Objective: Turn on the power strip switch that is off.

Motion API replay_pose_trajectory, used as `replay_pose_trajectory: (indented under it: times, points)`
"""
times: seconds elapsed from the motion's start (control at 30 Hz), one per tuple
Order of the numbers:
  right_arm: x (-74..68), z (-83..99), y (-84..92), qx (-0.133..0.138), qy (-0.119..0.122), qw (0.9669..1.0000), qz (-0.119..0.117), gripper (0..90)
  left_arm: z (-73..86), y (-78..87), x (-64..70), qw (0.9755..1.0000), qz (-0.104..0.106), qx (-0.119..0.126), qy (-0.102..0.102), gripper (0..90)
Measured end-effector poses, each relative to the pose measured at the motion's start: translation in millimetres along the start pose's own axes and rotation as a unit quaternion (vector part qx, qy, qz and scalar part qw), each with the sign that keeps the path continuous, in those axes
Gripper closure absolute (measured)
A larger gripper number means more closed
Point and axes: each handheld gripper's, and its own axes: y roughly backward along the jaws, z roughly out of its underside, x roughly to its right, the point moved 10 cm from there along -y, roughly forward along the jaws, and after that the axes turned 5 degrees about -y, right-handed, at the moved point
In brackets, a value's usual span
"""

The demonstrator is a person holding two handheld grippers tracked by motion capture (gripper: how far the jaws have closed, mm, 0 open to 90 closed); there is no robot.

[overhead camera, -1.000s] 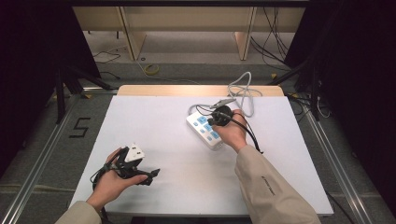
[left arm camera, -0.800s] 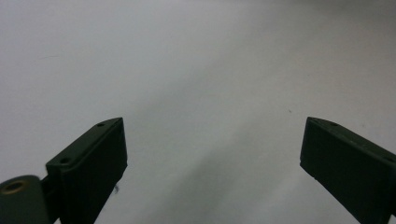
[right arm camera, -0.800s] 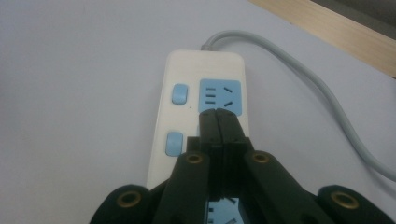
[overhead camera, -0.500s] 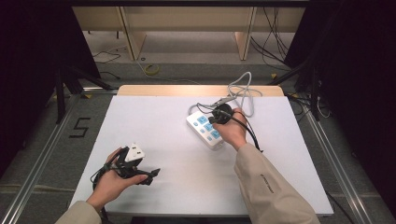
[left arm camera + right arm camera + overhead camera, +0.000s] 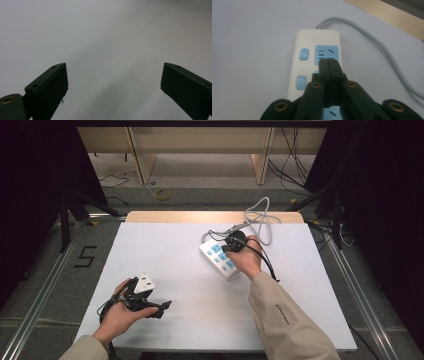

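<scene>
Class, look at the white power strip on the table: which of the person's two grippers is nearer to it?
The right. The right gripper sits over the power strip, jaws shut. The left gripper rests at the table's near left, well apart.

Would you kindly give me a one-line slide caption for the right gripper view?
Right gripper, jaws shut, poised over a white power strip with blue sockets on a white table.

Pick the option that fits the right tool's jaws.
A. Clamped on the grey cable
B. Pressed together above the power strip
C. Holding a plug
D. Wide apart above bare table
B: in the right gripper view the right tool has its jaws pressed together with nothing between them, over a blue socket of the power strip; the cable runs clear to one side.
</scene>
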Motion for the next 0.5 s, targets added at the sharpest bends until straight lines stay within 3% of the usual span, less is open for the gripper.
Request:
replay_pose_trajectory:
  times: [0.5]
  points:
    - [-3.5,0.0,-6.7,-0.010,-0.001,0.9999,-0.003,90.0,-0.1,0.0,0.2,1.0000,0.000,0.000,0.000,7.2]
